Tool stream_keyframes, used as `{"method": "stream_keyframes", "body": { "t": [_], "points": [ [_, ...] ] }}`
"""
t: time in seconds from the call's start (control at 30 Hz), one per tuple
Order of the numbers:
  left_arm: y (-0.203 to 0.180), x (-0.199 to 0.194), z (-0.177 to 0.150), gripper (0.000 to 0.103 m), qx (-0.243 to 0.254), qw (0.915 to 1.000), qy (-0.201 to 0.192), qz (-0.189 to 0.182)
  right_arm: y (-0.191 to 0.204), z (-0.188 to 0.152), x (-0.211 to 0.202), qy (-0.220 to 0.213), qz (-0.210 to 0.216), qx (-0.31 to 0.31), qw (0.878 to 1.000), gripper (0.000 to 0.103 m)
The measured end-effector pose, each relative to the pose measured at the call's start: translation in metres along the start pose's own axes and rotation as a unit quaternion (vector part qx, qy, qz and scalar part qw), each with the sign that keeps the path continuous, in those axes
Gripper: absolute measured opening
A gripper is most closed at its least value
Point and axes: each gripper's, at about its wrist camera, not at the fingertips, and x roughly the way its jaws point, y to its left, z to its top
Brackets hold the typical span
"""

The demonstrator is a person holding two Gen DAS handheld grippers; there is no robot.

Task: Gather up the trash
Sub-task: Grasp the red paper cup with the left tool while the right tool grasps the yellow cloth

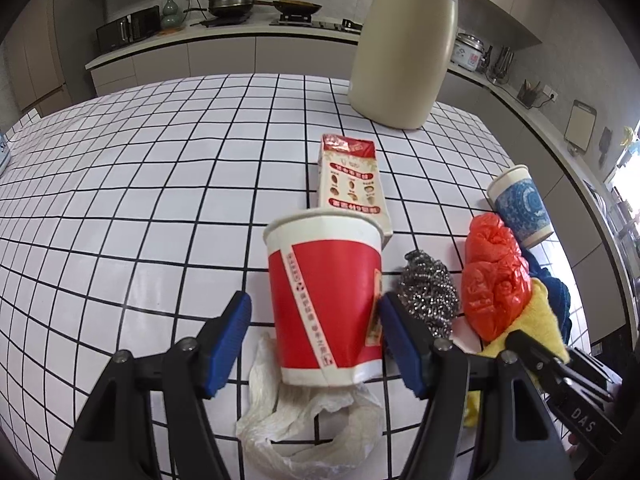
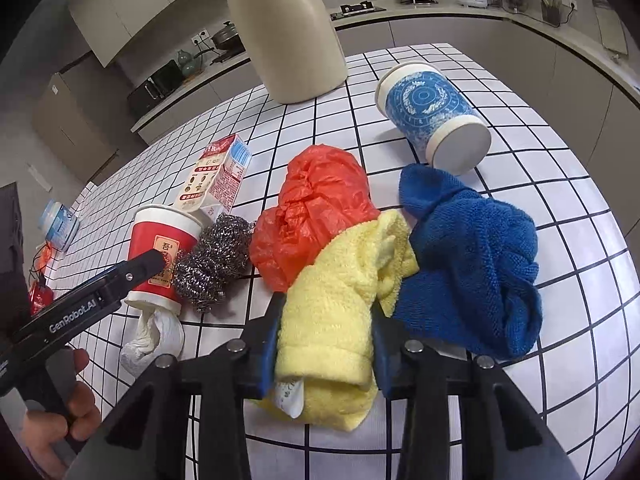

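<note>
A red and white paper cup [image 1: 326, 296] stands on the tiled table between the fingers of my left gripper [image 1: 316, 320], which is open around it; the right pad [image 1: 394, 328] touches its side, the left pad [image 1: 232, 328] is apart. Crumpled white plastic [image 1: 312, 428] lies under the cup. My right gripper [image 2: 326, 336] is shut on a yellow cloth [image 2: 340, 312]. The cup [image 2: 160, 252] also shows in the right wrist view, with the left gripper's finger in front of it. A red plastic bag [image 2: 316, 212], a milk carton [image 1: 350, 184] and a blue-patterned paper cup [image 2: 434, 120] on its side lie nearby.
A steel scourer [image 2: 216, 260] lies between the red cup and the bag. A blue cloth [image 2: 472, 252] lies right of the yellow one. A tall beige jug [image 1: 404, 44] stands at the table's back. A small blue jar [image 2: 60, 224] sits at far left.
</note>
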Motion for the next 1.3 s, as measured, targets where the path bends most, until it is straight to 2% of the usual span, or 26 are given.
{"method": "stream_keyframes", "body": {
  "t": [0.13,0.27,0.47,0.73,1.03,1.3],
  "points": [
    [-0.001,0.004,0.003,0.068,0.001,1.0,0.003,-0.004,0.004,0.005,-0.019,-0.047,-0.017,-0.016,0.999,0.031],
    [-0.002,0.009,0.007,0.068,0.002,1.0,0.005,-0.008,-0.001,0.017,-0.028,-0.069,-0.021,-0.014,0.997,0.031],
    [-0.001,0.016,0.008,0.068,-0.004,0.9997,0.008,-0.021,-0.009,0.028,-0.024,-0.075,-0.019,-0.005,0.997,0.031],
    [-0.002,0.013,0.008,0.057,-0.006,0.9994,-0.004,-0.033,-0.009,0.033,-0.017,-0.066,-0.009,-0.009,0.998,0.031],
    [-0.005,-0.015,0.008,0.054,-0.012,0.9984,-0.041,-0.037,-0.009,0.03,-0.026,-0.072,-0.003,-0.011,0.997,0.031],
    [-0.026,-0.048,0.0,0.054,-0.005,0.9967,-0.069,-0.042,-0.016,0.024,-0.051,-0.084,0.008,-0.012,0.996,0.031]
  ]
}}
